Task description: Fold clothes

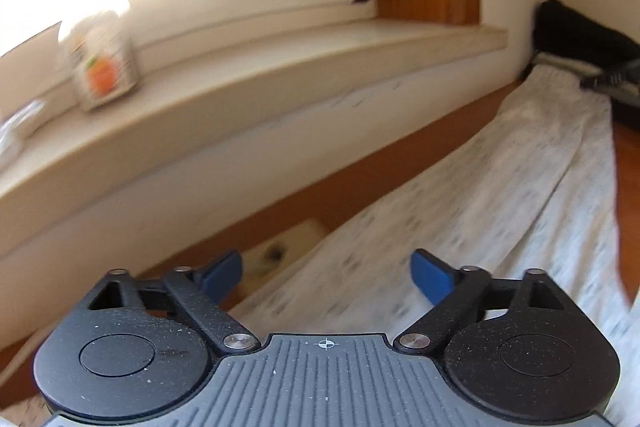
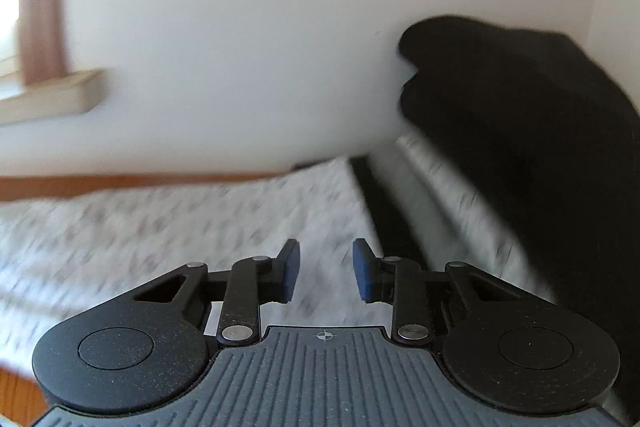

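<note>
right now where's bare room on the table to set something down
Bare wood shows in the strip between the patterned white garment and the wall, and right of the garment's edge. The far right corner is crowded with dark clothing.

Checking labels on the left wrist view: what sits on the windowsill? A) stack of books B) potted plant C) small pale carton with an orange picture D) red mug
C: a small pale carton with an orange picture stands on the windowsill, blurred, above the white patterned cloth.
</note>
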